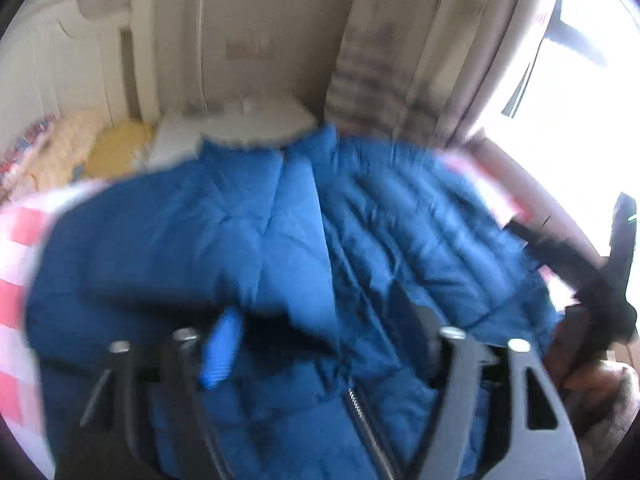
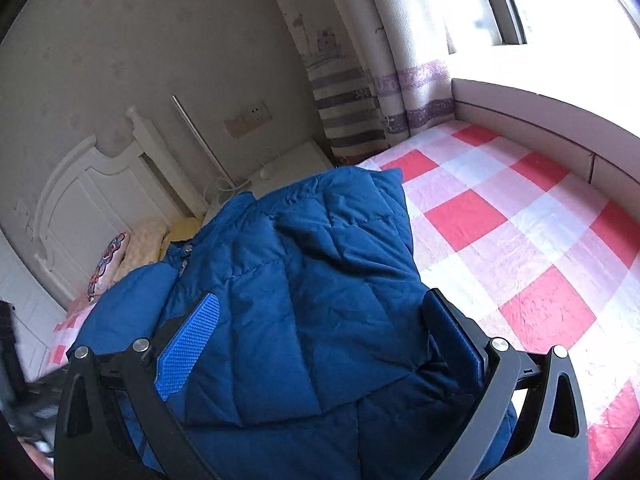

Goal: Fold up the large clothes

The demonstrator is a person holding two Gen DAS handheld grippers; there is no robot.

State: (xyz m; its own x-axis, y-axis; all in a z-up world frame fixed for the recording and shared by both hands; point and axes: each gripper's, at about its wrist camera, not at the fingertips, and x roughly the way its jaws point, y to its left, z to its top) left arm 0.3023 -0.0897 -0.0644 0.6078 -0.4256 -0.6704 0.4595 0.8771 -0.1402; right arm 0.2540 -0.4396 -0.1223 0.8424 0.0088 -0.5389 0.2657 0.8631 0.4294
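Observation:
A blue quilted puffer jacket [image 1: 280, 232] lies on a bed with a red, pink and white checked sheet [image 2: 520, 216]; it also shows in the right wrist view [image 2: 304, 288]. Its zipper [image 1: 360, 412] runs down near my left gripper [image 1: 320, 332], whose jaws stand wide apart just over the jacket. My right gripper [image 2: 324, 320] is open too, its fingers on either side of a folded part of the jacket. The other gripper [image 1: 592, 280] shows as a dark blur at the right of the left wrist view.
A white headboard [image 2: 92, 200] and pillows [image 2: 132, 252] lie at the far left. A white nightstand [image 2: 288, 168] stands by the wall with striped curtains [image 2: 360, 112] beside it. A bright window [image 2: 560, 8] and a low ledge [image 2: 540, 120] run along the bed's right side.

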